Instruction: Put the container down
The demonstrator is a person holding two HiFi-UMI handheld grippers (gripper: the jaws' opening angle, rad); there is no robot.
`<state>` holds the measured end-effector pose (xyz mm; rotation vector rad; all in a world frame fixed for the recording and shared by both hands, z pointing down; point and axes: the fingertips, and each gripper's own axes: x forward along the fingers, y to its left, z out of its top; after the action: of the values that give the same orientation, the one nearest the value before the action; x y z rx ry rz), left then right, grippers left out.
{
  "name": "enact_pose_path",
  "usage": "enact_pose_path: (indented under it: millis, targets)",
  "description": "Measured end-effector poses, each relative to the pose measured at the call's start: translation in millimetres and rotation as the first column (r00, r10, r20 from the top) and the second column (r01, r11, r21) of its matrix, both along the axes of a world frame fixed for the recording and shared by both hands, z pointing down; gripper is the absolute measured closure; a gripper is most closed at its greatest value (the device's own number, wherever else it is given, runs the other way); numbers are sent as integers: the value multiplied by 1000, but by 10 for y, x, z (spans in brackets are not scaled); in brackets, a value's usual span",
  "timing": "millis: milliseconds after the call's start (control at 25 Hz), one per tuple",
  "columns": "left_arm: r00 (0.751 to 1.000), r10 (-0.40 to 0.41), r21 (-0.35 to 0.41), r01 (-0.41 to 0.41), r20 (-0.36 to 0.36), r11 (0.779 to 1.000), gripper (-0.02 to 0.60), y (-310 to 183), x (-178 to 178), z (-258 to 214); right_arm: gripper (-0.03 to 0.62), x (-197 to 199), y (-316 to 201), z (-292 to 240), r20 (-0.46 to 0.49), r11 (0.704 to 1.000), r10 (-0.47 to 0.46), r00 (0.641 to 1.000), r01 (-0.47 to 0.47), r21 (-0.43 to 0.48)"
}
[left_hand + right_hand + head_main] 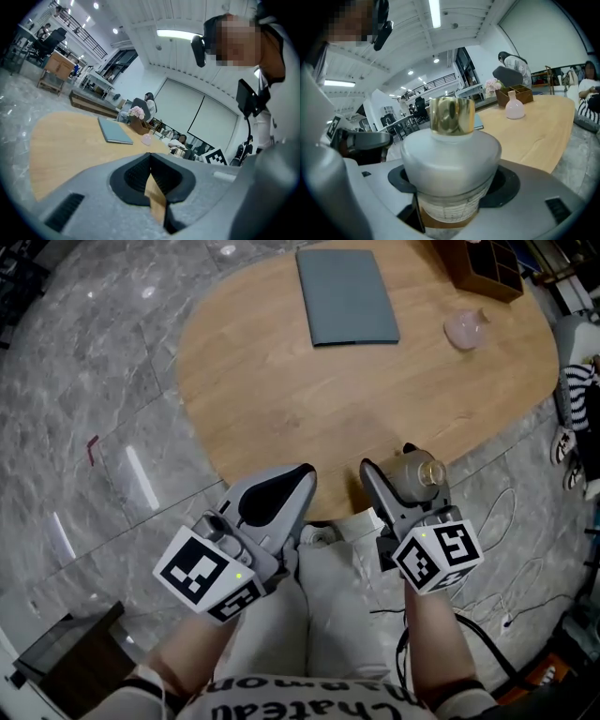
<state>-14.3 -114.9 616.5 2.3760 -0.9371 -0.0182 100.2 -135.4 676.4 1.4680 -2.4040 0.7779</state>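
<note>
Spreading over glossy grey marble floor [103, 381], the oval wooden desk [281, 399] carries a flat grey folder [347, 296], a pink vase [464, 329] and a wooden box [483, 263]. The left gripper [305, 476] has its jaws pressed together, empty. The right gripper [394, 465] has its jaws clamped on the container [450, 154], a squat frosted-glass bottle with a shiny gold cap [451, 115], at the desk's near edge.

Left gripper [302, 479]: jaws together at tips, nothing between. Marker cube [208, 576] sits at rear, facing up.
Right gripper [392, 467]: jaws clamped on body of container [419, 474], whose cap projects past fingertips.
Grippers side by side, near but apart, both pointing forward.
Left forearm [192, 657] and right forearm [436, 643] bare, extended forward behind grippers.
</note>
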Motion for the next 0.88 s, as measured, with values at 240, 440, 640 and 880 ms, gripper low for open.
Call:
enact_pose_path:
  millis: [240, 440, 640, 880]
  targets:
    - [1000, 8, 11, -8, -3, 1000, 566, -14, -16, 121, 266, -21, -3, 162, -101, 999, 6, 995, -2, 39]
    - [1000, 18, 7, -17, -6, 1000, 566, 3, -6, 174, 266, -57, 19, 202, -185, 998, 7, 983, 3, 57]
    - [1000, 20, 4, -20, -15, 1000, 566, 15, -24, 194, 266, -28, -11, 234, -212, 999, 38, 977, -29, 45]
    - [1000, 16, -13, -16, -14, 1000, 567, 64, -77, 197, 266, -61, -2, 284, -296, 999, 17, 955, -6, 40]
